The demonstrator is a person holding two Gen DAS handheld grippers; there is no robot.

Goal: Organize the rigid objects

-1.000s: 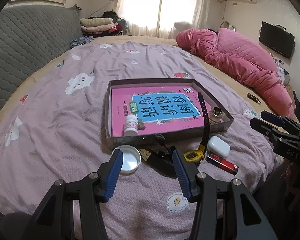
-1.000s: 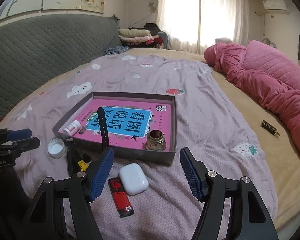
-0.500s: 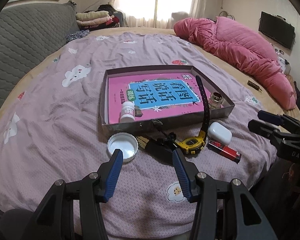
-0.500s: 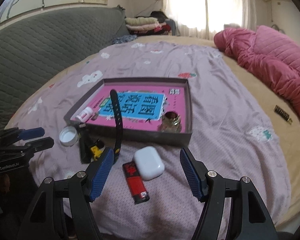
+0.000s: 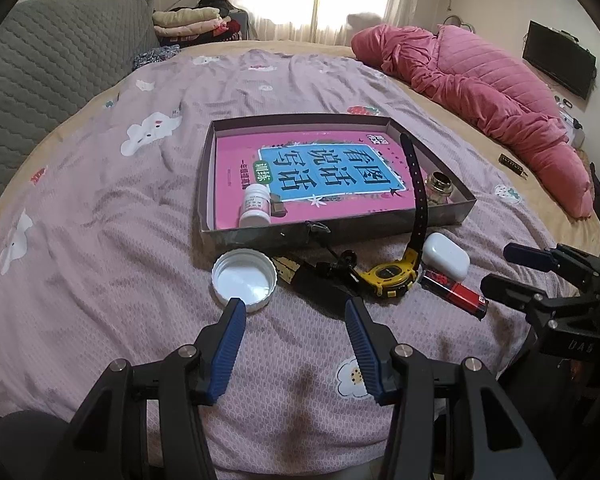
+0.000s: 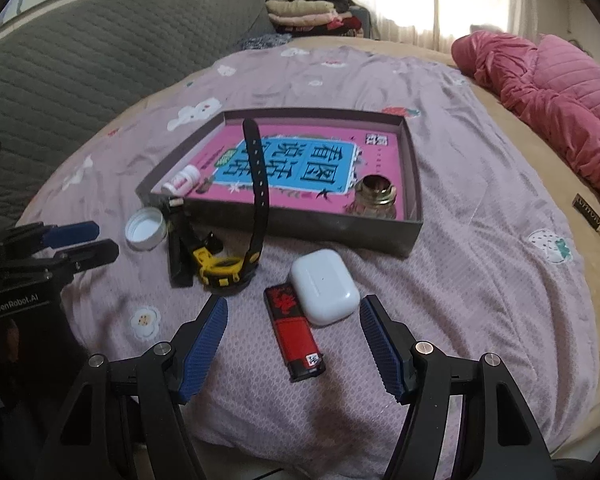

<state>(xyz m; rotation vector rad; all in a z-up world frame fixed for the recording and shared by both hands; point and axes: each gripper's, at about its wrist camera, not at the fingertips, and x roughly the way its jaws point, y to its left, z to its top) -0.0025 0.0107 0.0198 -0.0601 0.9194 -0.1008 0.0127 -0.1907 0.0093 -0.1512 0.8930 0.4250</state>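
A shallow grey box [image 5: 340, 236] [image 6: 414, 184] on the bed holds a pink book [image 5: 316, 172], a small white bottle [image 5: 255, 205] [image 6: 182, 180] and a glass jar [image 5: 440, 189] [image 6: 374, 200]. In front of it lie a white lid [image 5: 244, 278] [image 6: 146, 228], a yellow watch [image 5: 388, 274] [image 6: 224, 268] whose strap leans over the box wall, a black object [image 5: 324, 284], a white earbud case [image 5: 446, 255] [image 6: 325, 286] and a red lighter [image 5: 454, 293] [image 6: 294, 332]. My left gripper [image 5: 296, 306] is open, just short of the lid and black object. My right gripper [image 6: 292, 306] is open around the lighter and case, above them.
A pink quilt [image 5: 480, 92] [image 6: 548, 80] lies bunched along the right side of the bed. A grey headboard [image 5: 40, 80] rises on the left. A small dark bar [image 6: 588, 216] lies on the beige sheet. Folded clothes [image 5: 192, 20] sit at the far end.
Both views tilted downward and the objects now sit higher and closer. The right gripper sank toward the lighter and earbud case. Jaw widths stayed the same.
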